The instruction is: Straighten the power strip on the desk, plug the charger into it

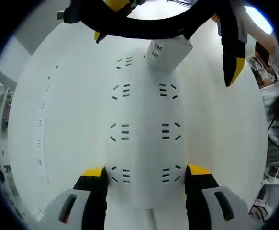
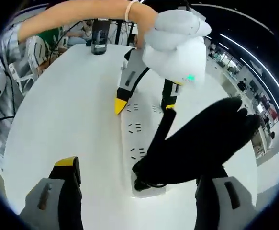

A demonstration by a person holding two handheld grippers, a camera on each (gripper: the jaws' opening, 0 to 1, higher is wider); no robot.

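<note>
The white power strip (image 1: 144, 124) lies on the white desk (image 1: 225, 143) and runs straight up between the jaws of my left gripper (image 1: 146, 175), which press on its two long edges. At its far end a white charger (image 1: 167, 51) stands in a socket, under a loop of black cable (image 1: 149, 29). The right gripper's fingers (image 1: 234, 67) hang spread on either side of the charger. In the right gripper view, my right gripper (image 2: 139, 170) is open over the near end of the strip (image 2: 137, 127). The blurred black cable (image 2: 201, 143) rises between its jaws. The left gripper (image 2: 144, 106) holds the far end.
A person's arm (image 2: 82, 17) and white-gloved hand (image 2: 177, 43) carry the left gripper. A black object (image 2: 98, 43) stands at the desk's far edge. A faint row of slots (image 1: 39, 143) marks the desk at the left. Chairs and people sit beyond the desk (image 2: 67, 105).
</note>
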